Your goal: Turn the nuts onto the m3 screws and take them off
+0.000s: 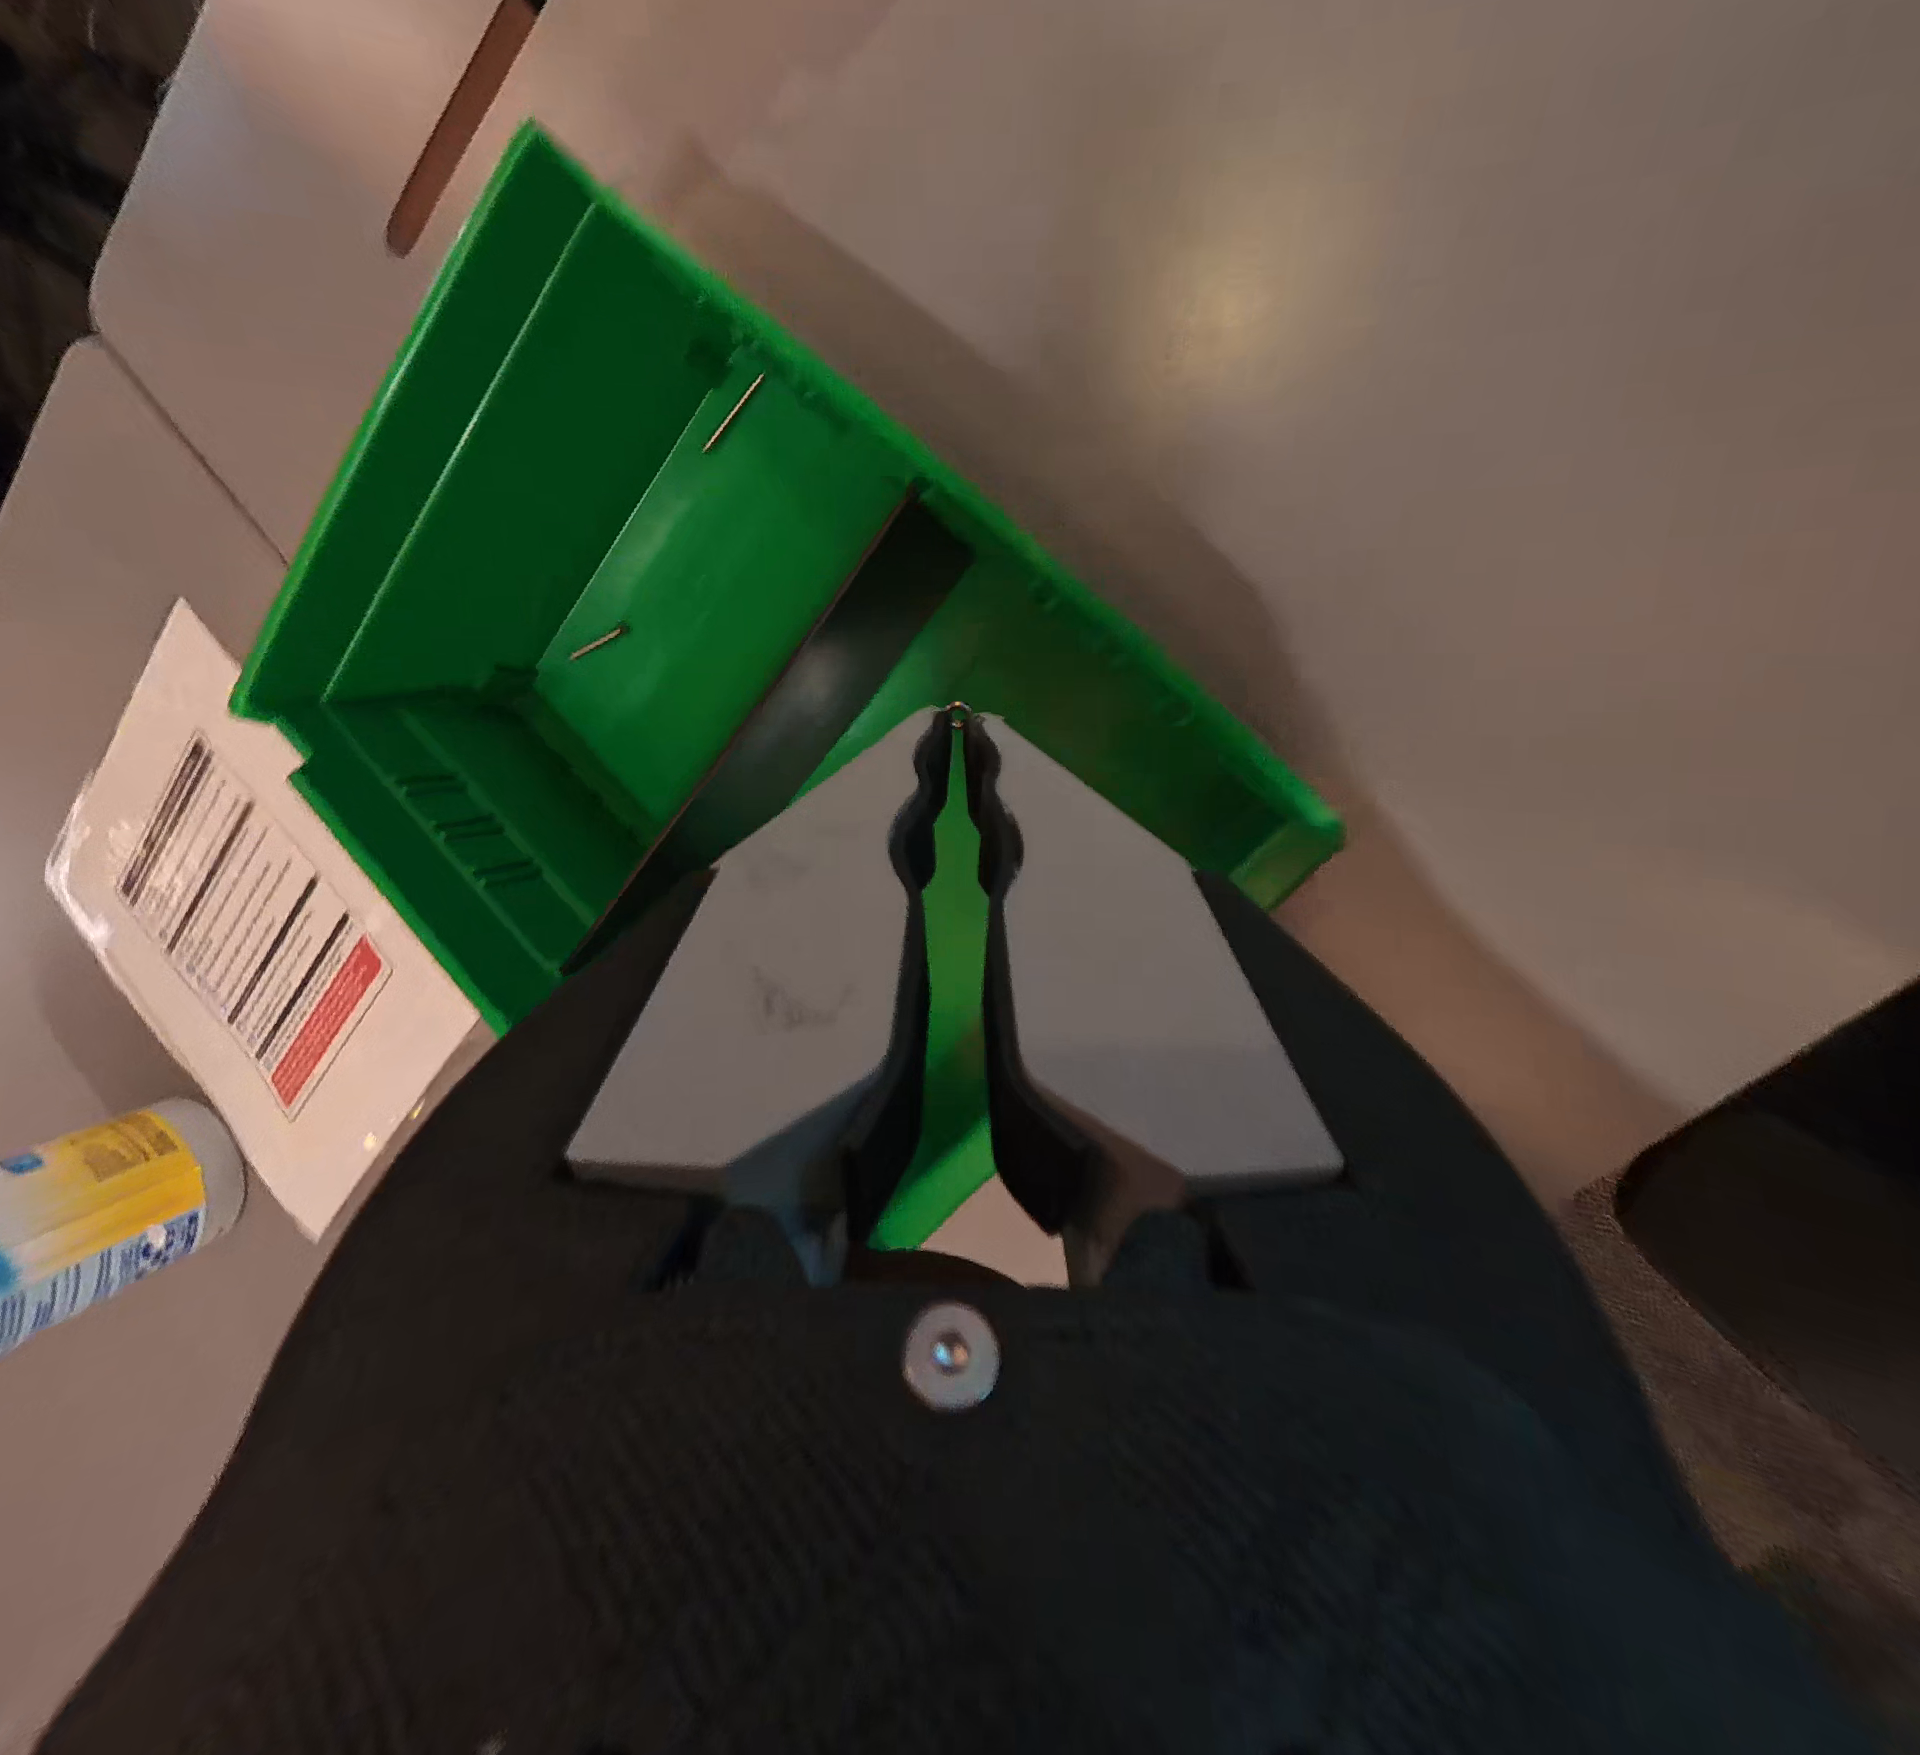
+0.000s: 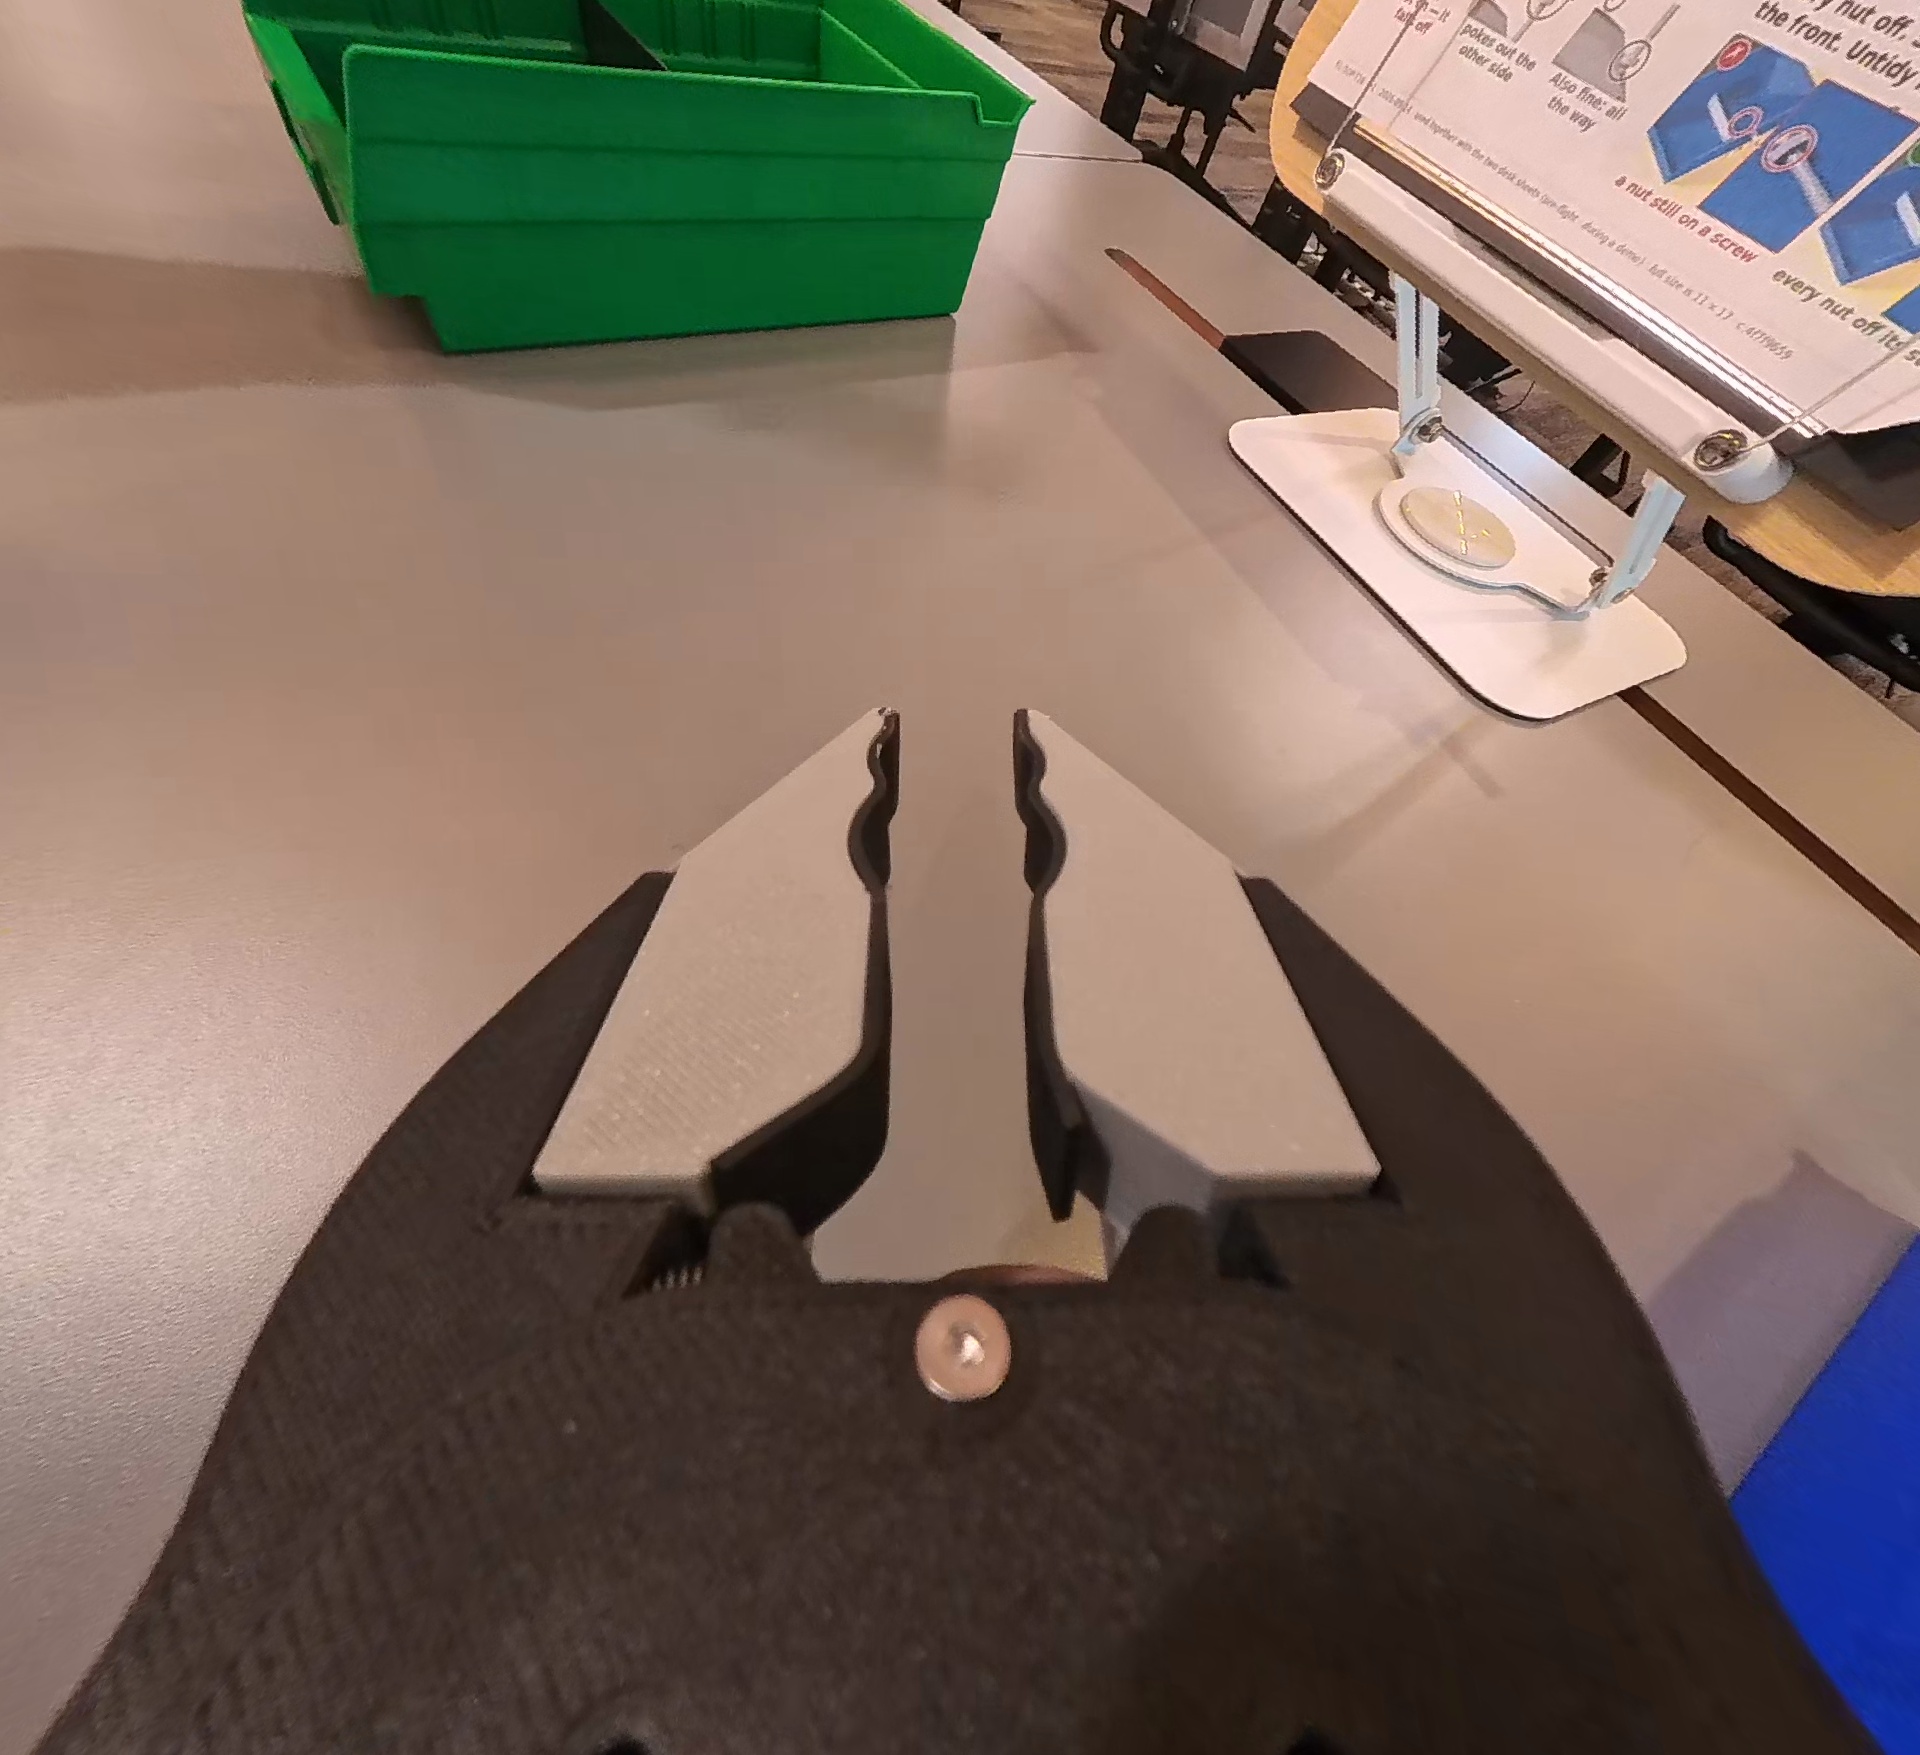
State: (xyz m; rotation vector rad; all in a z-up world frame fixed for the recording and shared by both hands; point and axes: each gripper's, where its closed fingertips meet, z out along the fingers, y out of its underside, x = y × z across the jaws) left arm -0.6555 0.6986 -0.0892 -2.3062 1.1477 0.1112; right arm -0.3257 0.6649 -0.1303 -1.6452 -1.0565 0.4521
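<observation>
In the left wrist view my left gripper (image 1: 956, 720) is shut, with a tiny metal nut (image 1: 957, 711) pinched at its very tips. It hangs above the green bin (image 1: 436, 479), over the compartment on the near side of the black divider (image 1: 831, 666). Two thin screws (image 1: 734, 412) (image 1: 597, 643) lie in the middle compartment. In the right wrist view my right gripper (image 2: 954, 718) is open and empty, low over the grey table (image 2: 520, 583), well short of the green bin (image 2: 665, 209). A tiny speck sits on its left fingertip (image 2: 885, 714); I cannot tell what it is.
A white label card (image 1: 239, 895) and a yellow and blue bottle (image 1: 104, 1196) lie left of the bin. An instruction sheet on a white stand (image 2: 1455, 583) is at the right of the table. A blue object (image 2: 1849, 1497) shows at the lower right. About 35 cm separates my left fingertips from my right.
</observation>
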